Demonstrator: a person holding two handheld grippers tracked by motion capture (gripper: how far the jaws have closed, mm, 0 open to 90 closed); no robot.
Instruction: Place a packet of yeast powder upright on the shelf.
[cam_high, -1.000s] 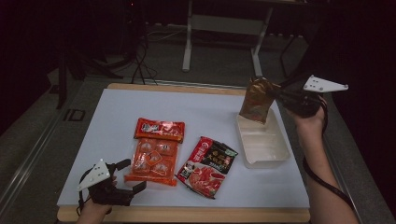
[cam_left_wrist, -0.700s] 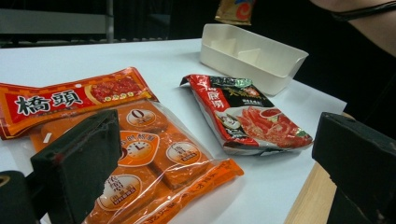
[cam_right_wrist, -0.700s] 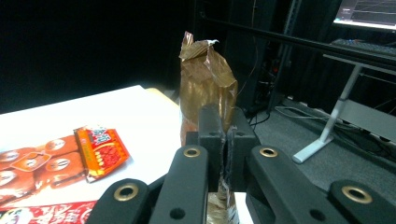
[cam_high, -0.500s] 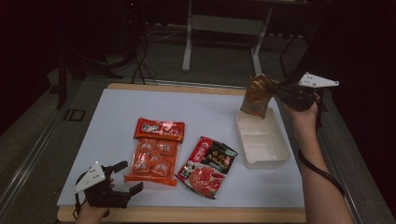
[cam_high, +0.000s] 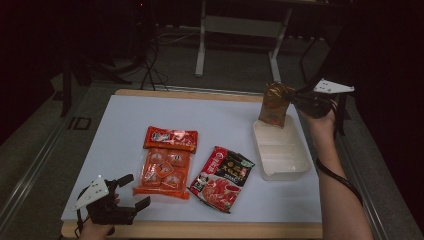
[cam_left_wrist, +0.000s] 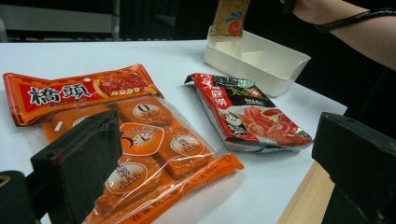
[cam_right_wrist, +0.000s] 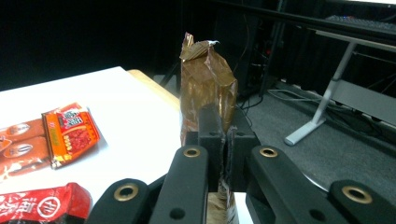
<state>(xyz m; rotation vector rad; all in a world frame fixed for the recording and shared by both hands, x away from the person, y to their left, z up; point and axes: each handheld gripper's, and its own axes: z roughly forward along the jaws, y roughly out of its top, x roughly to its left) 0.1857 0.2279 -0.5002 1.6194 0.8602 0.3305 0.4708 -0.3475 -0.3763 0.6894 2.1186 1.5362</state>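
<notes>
A golden-brown packet (cam_high: 275, 104) hangs upright over the far end of a white tray (cam_high: 295, 161), pinched by my right gripper (cam_high: 291, 97), which is shut on it. In the right gripper view the jaws clamp the packet (cam_right_wrist: 207, 88) at its middle. My left gripper (cam_high: 134, 191) is open near the table's front left corner, holding nothing. Just ahead of it lies an orange multi-pack (cam_high: 167, 161), seen close between the open jaws as the orange pack (cam_left_wrist: 135, 140). A red and black packet (cam_high: 223, 170) lies flat between the orange pack and the tray.
The white mat (cam_high: 120, 130) covers a wooden table (cam_high: 200, 230). Beyond the far edge stand a desk frame (cam_high: 202, 45) and cables on the floor. A person's forearm (cam_high: 340, 195) runs along the right edge beside the tray.
The right gripper has carried the brown packet a little farther back over the tray's far end. The left gripper has shifted slightly along the front edge and stays open.
</notes>
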